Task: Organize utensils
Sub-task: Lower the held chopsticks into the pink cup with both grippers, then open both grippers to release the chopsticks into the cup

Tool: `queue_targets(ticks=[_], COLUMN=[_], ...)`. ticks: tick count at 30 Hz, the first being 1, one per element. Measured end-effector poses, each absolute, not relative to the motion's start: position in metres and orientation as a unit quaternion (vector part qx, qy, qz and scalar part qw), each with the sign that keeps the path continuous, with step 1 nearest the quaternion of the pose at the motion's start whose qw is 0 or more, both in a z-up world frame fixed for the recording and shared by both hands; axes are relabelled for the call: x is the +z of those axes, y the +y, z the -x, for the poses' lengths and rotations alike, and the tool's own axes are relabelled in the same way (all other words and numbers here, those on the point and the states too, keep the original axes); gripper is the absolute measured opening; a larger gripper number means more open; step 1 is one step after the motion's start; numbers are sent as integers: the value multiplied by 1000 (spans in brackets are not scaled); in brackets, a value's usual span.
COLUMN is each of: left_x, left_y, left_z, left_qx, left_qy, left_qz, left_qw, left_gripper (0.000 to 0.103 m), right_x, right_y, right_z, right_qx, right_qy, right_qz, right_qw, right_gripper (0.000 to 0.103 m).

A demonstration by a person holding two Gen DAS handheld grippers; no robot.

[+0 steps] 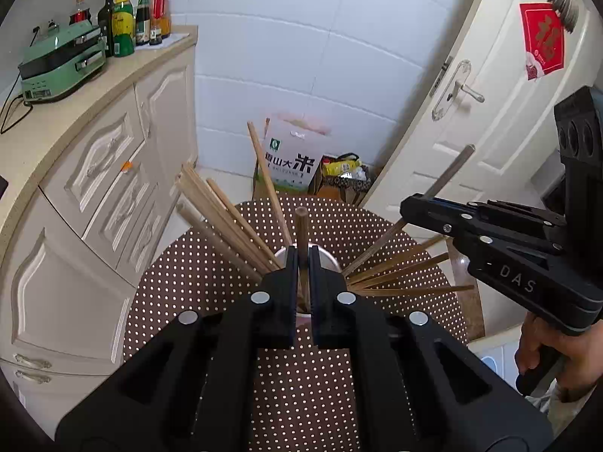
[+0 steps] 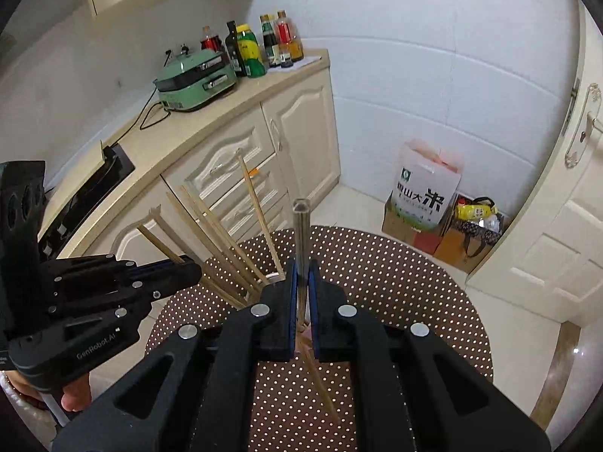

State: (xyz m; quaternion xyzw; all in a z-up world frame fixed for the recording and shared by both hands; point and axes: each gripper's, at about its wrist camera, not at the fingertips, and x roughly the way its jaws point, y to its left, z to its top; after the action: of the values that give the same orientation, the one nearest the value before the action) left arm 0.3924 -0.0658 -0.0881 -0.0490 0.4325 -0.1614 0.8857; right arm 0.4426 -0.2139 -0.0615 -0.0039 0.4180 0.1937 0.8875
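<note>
Both hand-held grippers [image 1: 301,263] [image 2: 301,282] clamp chopsticks [image 1: 301,233] | polka-dot table [image 1: 301,395] | tiled kitchen

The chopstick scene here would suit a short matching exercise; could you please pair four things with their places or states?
Things:
1. left gripper
2. green appliance
3. rice bag
4. cup

Places or states:
A. on the floor by the wall
B. on the dotted tablecloth, holding chopsticks
C. shut on a dark chopstick
D. on the countertop

Pairs: 1-C, 2-D, 3-A, 4-B
</note>
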Motion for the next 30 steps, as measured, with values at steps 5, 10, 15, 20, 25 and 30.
queue_targets(ticks=[5,10,15,20,25,30], left_x=[-93,-92,-92,-89,-80,-66], left_y=[-67,-69,-67,-65,-61,-53], left_z=[-394,-396,-397,-395,-388,-376], left_qx=[-159,-156,-150,-149,-151,-148], left_qy=[438,440,447,450,439,412], left_qz=[42,31,34,32,32,35], left_qw=[884,884,881,880,885,898], left_gripper=[6,7,7,7,40,60], right_x=[-73,-86,-86,-76,-61,-45], right_y=[-207,-203,-204,-206,-209,-213], right_z=[-449,-454,-455,-449,-437,-419], right_qx=[191,186,177,173,169,158], right_qy=[433,448,452,442,425,406], right_qz=[10,15,6,-10,-25,-34], right_qw=[881,874,874,880,889,899], right_gripper=[5,5,6,10,25,28])
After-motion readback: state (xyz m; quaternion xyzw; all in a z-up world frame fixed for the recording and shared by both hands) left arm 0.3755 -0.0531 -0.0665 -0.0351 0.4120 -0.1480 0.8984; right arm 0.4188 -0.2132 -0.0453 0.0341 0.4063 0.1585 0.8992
